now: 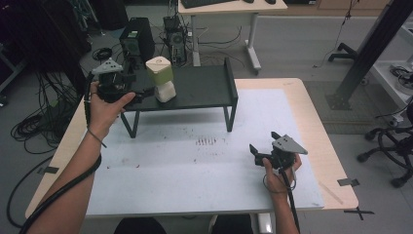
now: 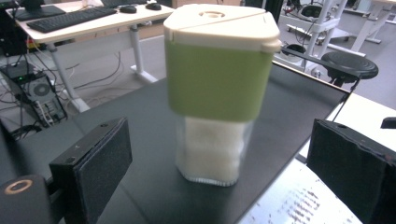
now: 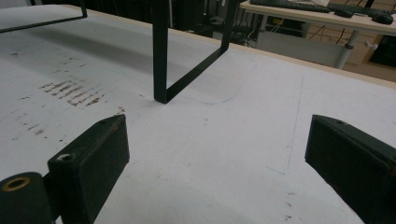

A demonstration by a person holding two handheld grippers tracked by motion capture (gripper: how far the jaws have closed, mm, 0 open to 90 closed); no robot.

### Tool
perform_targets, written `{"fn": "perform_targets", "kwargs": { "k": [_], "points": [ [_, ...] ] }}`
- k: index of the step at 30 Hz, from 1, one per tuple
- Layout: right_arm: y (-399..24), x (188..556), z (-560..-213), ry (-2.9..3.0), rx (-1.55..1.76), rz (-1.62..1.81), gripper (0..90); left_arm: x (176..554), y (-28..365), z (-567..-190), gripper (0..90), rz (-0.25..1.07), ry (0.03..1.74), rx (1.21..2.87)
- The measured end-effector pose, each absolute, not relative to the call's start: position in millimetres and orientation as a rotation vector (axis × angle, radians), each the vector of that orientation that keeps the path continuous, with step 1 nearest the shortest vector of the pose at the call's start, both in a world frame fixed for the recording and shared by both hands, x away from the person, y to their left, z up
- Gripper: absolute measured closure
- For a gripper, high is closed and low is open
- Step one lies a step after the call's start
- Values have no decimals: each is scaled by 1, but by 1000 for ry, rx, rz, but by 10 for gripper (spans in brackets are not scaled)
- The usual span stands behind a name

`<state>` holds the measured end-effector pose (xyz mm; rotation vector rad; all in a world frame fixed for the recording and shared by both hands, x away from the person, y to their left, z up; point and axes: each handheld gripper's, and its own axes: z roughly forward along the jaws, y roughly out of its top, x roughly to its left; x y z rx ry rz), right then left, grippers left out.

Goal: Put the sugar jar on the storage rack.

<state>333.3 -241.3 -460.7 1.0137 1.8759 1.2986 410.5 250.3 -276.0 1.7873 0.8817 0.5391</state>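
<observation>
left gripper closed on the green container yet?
No: in the left gripper view the green container stands free on the black shelf, with the left gripper jaws open wide on either side, not touching it.

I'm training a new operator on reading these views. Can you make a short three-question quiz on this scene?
1. True or false: the green-banded container stands on the black shelf.
2. Which gripper is raised beside that container? A) left gripper B) right gripper
3. Fill in: in the left gripper view the container stands between two open jaws, its clear lower part holding something ____ in colour.

Key: 1 true; 2 A; 3 white.
</observation>
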Motion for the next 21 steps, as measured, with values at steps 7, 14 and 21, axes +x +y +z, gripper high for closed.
{"fn": "perform_targets", "kwargs": {
  "k": [7,14,21],
  "points": [
    [-240,334,-461,1893,1007,1286,63,390,260,-277,70,546,887,1774],
    [-240,334,-461,1893,1008,1282,61,368,265,-282,70,554,895,1766],
    [-241,334,-461,1885,1014,1284,57,347,269,-291,70,551,899,1757]
  ]
}}
